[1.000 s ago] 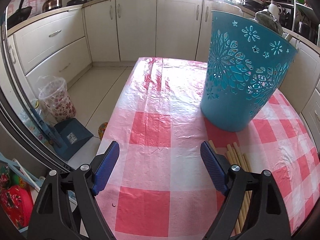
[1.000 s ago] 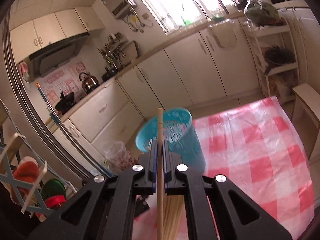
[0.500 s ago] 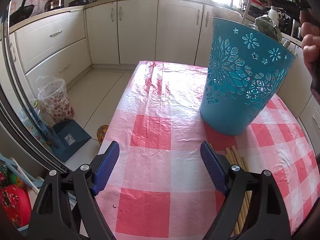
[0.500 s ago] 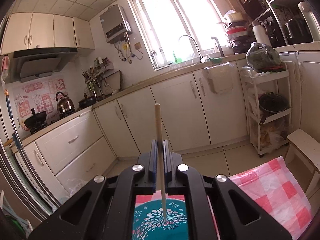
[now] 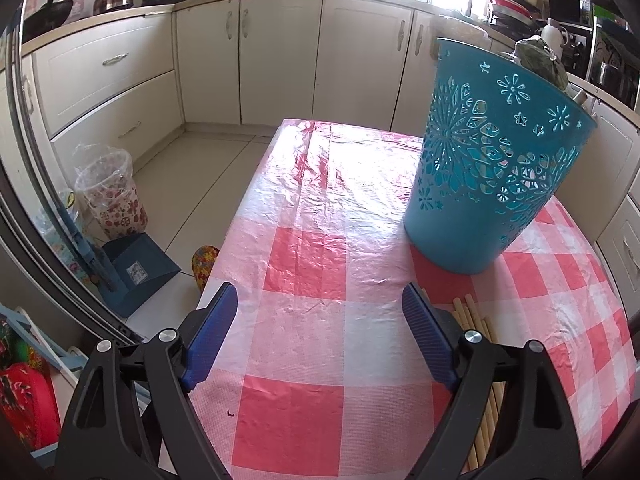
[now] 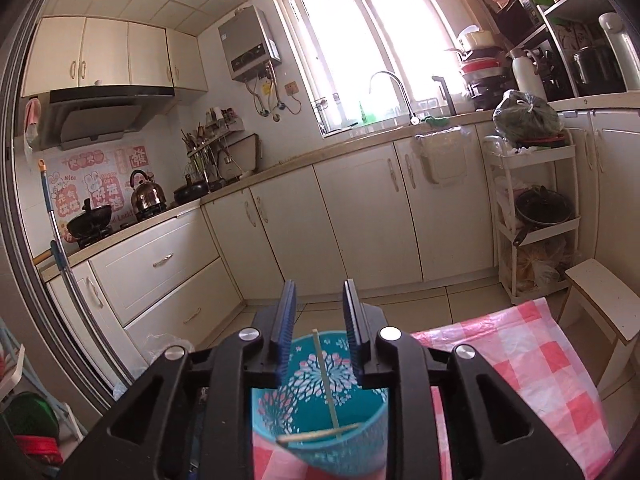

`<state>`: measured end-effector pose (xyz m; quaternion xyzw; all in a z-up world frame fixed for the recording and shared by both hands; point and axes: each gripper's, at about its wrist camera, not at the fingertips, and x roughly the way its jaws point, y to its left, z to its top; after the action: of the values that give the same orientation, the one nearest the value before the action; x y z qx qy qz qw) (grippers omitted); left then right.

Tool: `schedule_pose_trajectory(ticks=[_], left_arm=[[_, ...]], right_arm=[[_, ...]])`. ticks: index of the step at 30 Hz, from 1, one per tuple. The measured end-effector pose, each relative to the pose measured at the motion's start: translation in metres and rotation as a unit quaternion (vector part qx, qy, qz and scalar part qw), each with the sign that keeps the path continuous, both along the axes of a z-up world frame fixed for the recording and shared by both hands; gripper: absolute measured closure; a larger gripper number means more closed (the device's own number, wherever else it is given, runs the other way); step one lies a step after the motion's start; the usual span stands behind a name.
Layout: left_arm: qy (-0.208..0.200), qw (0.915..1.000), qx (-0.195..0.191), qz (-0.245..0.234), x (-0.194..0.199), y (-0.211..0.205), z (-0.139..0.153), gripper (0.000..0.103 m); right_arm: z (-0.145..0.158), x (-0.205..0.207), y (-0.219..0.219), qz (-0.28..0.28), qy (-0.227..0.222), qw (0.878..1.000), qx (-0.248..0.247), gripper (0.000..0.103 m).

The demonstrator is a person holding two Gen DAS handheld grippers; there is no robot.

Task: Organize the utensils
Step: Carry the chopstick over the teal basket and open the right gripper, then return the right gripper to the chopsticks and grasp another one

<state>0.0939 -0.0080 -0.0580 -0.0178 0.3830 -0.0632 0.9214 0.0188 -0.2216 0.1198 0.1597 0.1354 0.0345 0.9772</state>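
Observation:
A teal cut-out basket (image 5: pixel 488 168) stands on the red-checked tablecloth (image 5: pixel 312 280); it also shows below in the right wrist view (image 6: pixel 320 416). My right gripper (image 6: pixel 320 292) is open and empty above its mouth. One chopstick (image 6: pixel 326 376) leans inside the basket and another (image 6: pixel 316 435) lies near its front rim. Several wooden chopsticks (image 5: pixel 480 320) lie on the cloth beside my right finger in the left wrist view. My left gripper (image 5: pixel 320 312) is open and empty, low over the table.
Kitchen cabinets (image 6: pixel 360 216) and a sink counter run behind. A floral bin (image 5: pixel 112 196) and a blue dustpan (image 5: pixel 136 272) stand on the floor left of the table. A white trolley (image 6: pixel 532 216) and a stool (image 6: pixel 600 296) stand at the right.
My right gripper has opened and let go of the chopstick, which now rests inside the basket. The left gripper has hardly moved.

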Motion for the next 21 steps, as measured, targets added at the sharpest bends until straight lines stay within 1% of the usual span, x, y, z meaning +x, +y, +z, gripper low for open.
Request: schedule_pose_trajectory(ticks=[1, 3, 5, 6, 7, 8, 9, 13, 17, 20, 21], left_arm=[[0.000, 1.0000, -0.001, 0.001, 0.000, 0.000, 0.000, 0.022], [0.000, 1.0000, -0.003, 0.002, 0.001, 0.001, 0.000, 0.022], [0.000, 1.0000, -0.002, 0.002, 0.001, 0.001, 0.000, 0.022], [0.000, 1.0000, -0.001, 0.001, 0.000, 0.001, -0.001, 0.022], [0.000, 1.0000, 0.001, 0.000, 0.000, 0.001, -0.001, 0.022], [0.000, 1.0000, 0.003, -0.002, 0.000, 0.000, -0.001, 0.022], [0.000, 1.0000, 0.004, -0.003, -0.001, -0.001, -0.001, 0.022], [0.002, 1.0000, 0.004, -0.003, 0.000, -0.001, -0.002, 0.021], [0.004, 1.0000, 0.001, -0.002, 0.001, 0.000, -0.002, 0.020], [0.003, 1.0000, 0.001, -0.003, 0.001, 0.000, -0.002, 0.020], [0.003, 1.0000, 0.001, -0.003, 0.001, 0.000, -0.002, 0.020]], right_arm=[[-0.009, -0.015, 0.000, -0.001, 0.013, 1.000, 0.000, 0.077], [-0.040, -0.034, 0.007, 0.011, 0.069, 0.998, -0.007, 0.077], [-0.083, -0.036, 0.017, 0.042, 0.156, 0.987, -0.017, 0.078], [-0.104, -0.034, 0.021, 0.050, 0.192, 0.980, -0.015, 0.082], [-0.121, -0.032, 0.023, 0.057, 0.222, 0.973, -0.012, 0.083], [-0.134, -0.028, 0.026, 0.063, 0.240, 0.969, -0.011, 0.087], [-0.142, -0.025, 0.029, 0.064, 0.251, 0.966, -0.013, 0.091], [-0.158, -0.009, 0.038, 0.072, 0.279, 0.957, -0.015, 0.091], [-0.170, -0.003, 0.048, 0.079, 0.299, 0.950, -0.041, 0.091], [-0.171, -0.004, 0.051, 0.071, 0.301, 0.949, -0.060, 0.092], [-0.172, -0.003, 0.050, 0.068, 0.301, 0.949, -0.064, 0.095]])
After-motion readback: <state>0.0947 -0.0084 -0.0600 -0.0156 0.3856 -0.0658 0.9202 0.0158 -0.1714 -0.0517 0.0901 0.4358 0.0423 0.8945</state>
